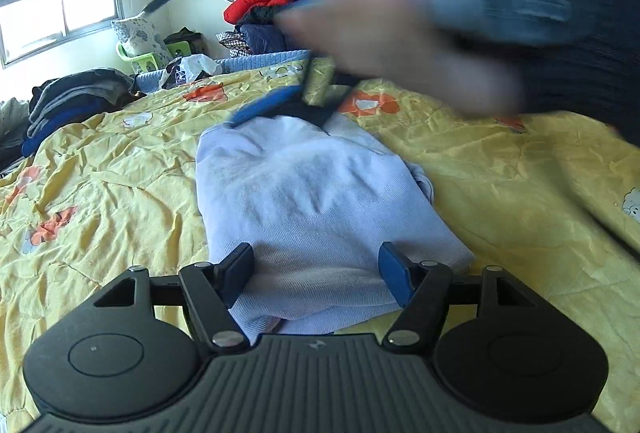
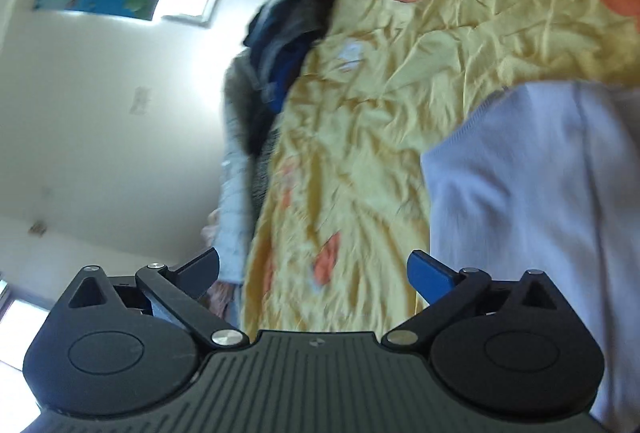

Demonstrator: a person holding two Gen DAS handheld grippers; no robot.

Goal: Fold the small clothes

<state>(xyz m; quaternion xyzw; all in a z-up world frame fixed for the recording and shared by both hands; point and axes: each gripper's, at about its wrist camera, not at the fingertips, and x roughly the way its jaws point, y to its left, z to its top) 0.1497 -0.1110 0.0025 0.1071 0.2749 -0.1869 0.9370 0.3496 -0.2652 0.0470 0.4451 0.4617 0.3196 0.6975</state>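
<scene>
A pale lilac knit top (image 1: 312, 193) lies folded on the yellow flowered quilt (image 1: 112, 193), its near edge toward me. My left gripper (image 1: 317, 275) hovers at that near edge, open, with the folded cloth lying between its fingers and not pinched. My right gripper (image 1: 288, 109), blurred and held by a hand (image 1: 400, 45) in a dark sleeve, hangs above the top's far end. In the tilted right wrist view, the right gripper (image 2: 314, 273) stands wide open with nothing between its fingers. The lilac top (image 2: 540, 201) fills that view's right side.
A stack of dark folded clothes (image 1: 68, 101) sits at the quilt's left edge, also visible as the dark clothes (image 2: 288, 33). Behind the bed are a red jacket pile (image 1: 260, 1), a flowered pillow (image 1: 138, 37), a green stool (image 1: 146, 63) and a window (image 1: 60, 21).
</scene>
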